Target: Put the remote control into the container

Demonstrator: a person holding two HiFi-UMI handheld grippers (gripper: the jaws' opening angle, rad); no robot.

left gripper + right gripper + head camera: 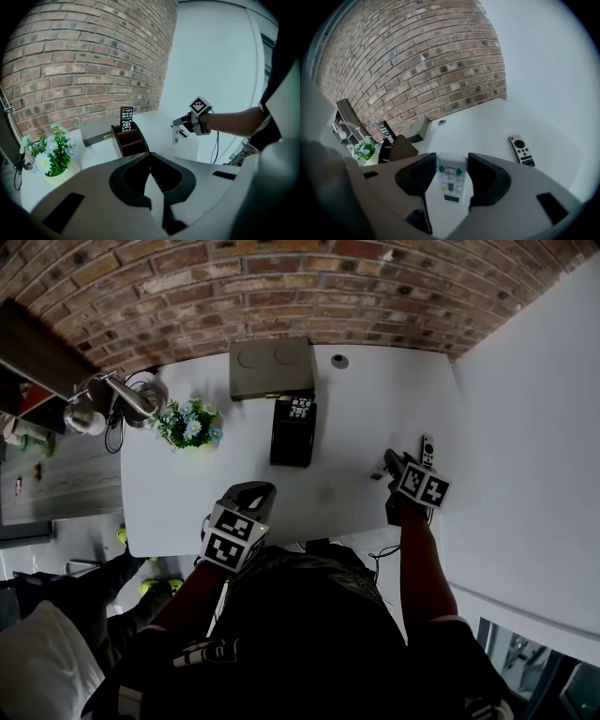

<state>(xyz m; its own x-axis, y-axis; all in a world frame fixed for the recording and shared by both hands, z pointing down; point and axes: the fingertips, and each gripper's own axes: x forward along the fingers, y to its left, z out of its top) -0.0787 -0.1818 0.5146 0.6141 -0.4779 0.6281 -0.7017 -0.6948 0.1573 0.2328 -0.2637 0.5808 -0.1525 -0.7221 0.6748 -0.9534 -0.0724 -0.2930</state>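
Between the jaws of the right tool (452,160), the white remote control (450,182) sits clamped

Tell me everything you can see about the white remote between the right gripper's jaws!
The white remote is a small, flat rectangle that looks like plastic. Its face has two green buttons at the top, rows of grey ones below and a dark patch at the bottom. It stands upright over the table, facing the camera. The right gripper has a dark jaw against each long edge. Nothing else visibly touches it. Whether its lower end meets the table is unclear.
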